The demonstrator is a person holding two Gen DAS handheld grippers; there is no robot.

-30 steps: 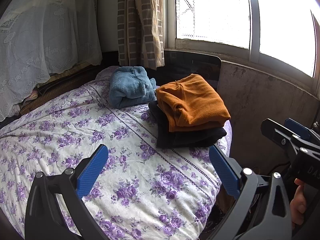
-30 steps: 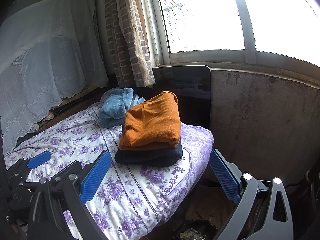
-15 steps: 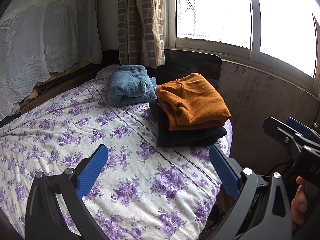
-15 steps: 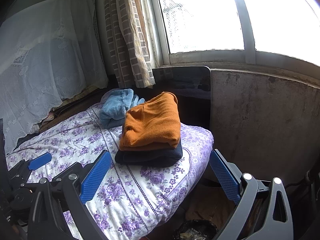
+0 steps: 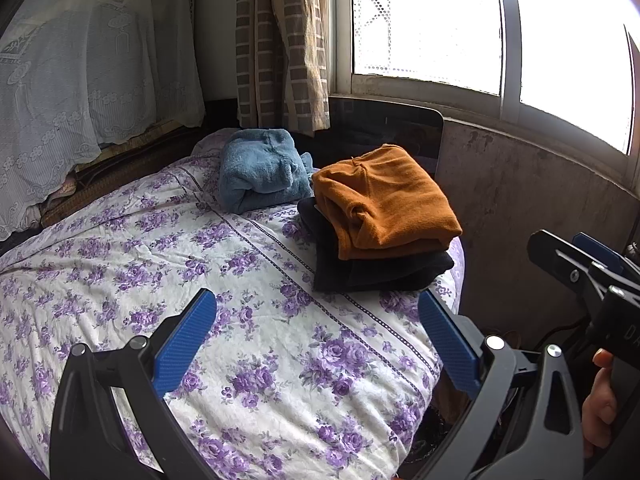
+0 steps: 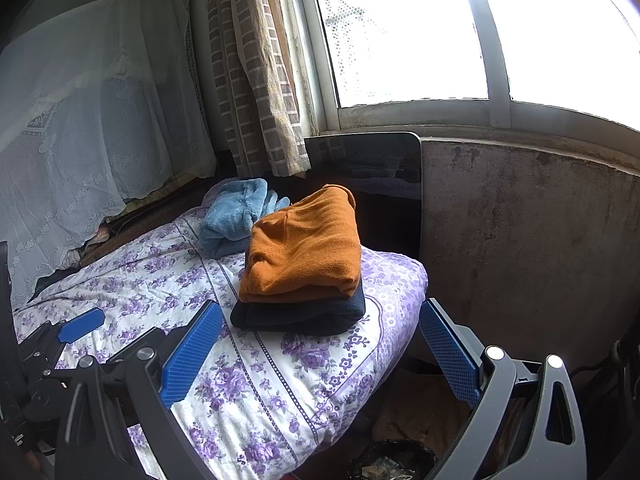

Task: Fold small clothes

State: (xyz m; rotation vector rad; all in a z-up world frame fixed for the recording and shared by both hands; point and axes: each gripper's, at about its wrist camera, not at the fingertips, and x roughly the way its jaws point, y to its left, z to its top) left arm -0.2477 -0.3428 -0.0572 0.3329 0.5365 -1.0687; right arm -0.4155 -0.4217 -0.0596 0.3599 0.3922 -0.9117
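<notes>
Hovering above the floral bedspread, the left gripper has its jaws spread wide and holds nothing. Farther along, a rolled light-blue garment lies near the checked curtain. Just beside it, a folded orange garment rests on a folded dark garment at the bed's corner. The right gripper is likewise wide open and empty, short of that stack.
</notes>
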